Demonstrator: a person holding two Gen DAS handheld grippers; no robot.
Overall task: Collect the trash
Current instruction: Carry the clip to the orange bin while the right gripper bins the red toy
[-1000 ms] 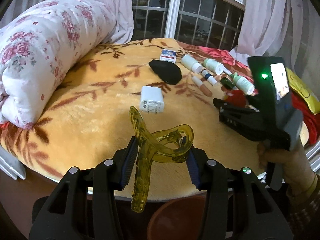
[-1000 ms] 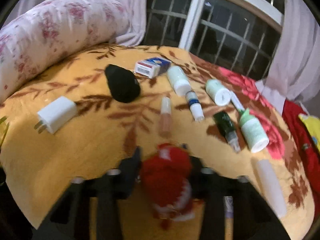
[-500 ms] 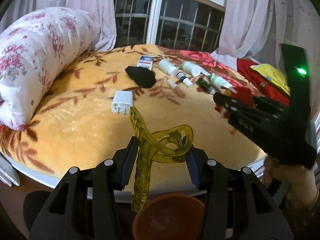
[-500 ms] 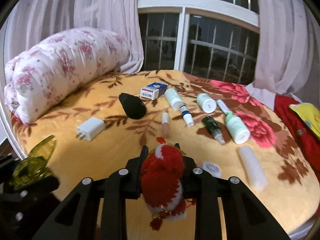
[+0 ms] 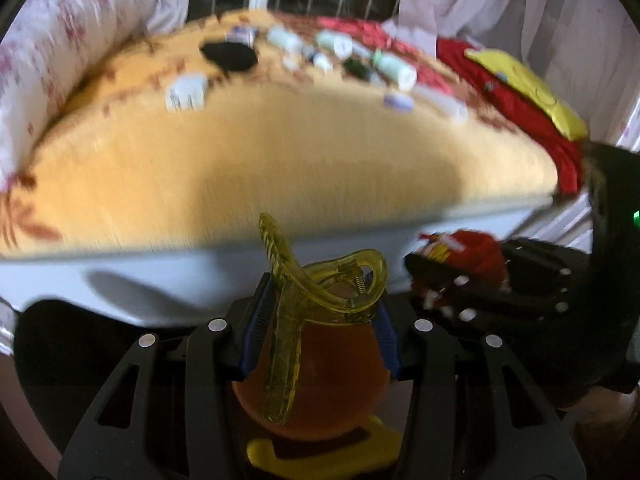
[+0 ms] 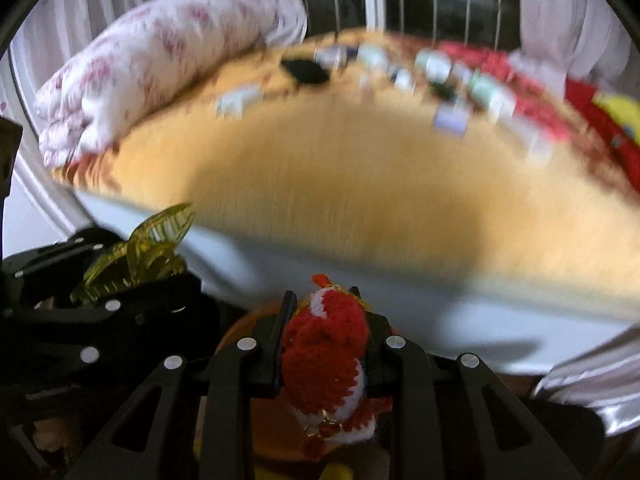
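My left gripper (image 5: 318, 320) has its fingers pinching a translucent yellow plastic hair claw clip (image 5: 308, 304); at its three o'clock, my right gripper (image 6: 326, 344) pinches a red-and-white knitted ornament (image 6: 324, 364). Both hang over a round orange bin (image 5: 320, 384), the yellow blanketed bed (image 5: 280, 152) at twelve o'clock.

Small items on bed (image 5: 320, 48) blurred — unreadable; orange bin (image 5: 320, 392) largely hidden behind hair clip (image 5: 316, 288).
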